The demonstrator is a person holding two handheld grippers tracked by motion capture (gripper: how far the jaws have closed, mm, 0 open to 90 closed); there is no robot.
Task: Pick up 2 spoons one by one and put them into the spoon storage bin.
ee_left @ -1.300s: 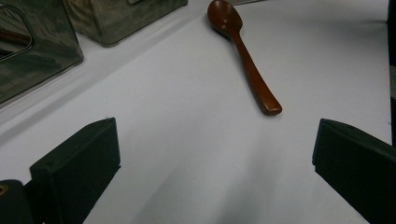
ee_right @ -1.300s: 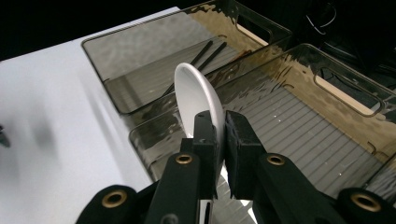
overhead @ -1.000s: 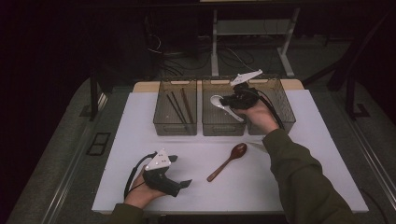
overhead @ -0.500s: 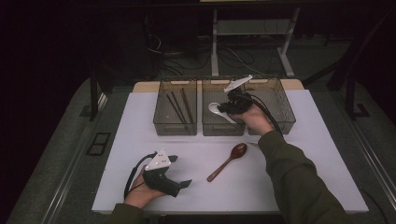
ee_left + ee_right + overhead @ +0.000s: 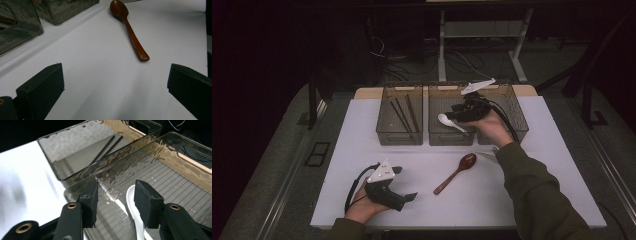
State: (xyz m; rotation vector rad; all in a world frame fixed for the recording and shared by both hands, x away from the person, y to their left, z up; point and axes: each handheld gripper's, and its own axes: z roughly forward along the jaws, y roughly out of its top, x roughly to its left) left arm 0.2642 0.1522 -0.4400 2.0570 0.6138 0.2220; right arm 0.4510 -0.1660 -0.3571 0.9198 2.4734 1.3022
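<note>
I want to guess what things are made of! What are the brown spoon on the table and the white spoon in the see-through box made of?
The brown spoon looks like wood, reddish and smoothly varnished. The white spoon looks like glazed ceramic, perhaps plastic: glossy, plain white. The see-through box looks like smoky plastic with rippled walls.

High view: fixed above the near table edge, facing 12 o'clock and down, far.
Left gripper view: low over the mat, close, facing the wooden spoon point(image 5: 128, 28).
Right gripper view: close above the middle bin point(image 5: 175, 170).
Shared: spoon, bins.
</note>
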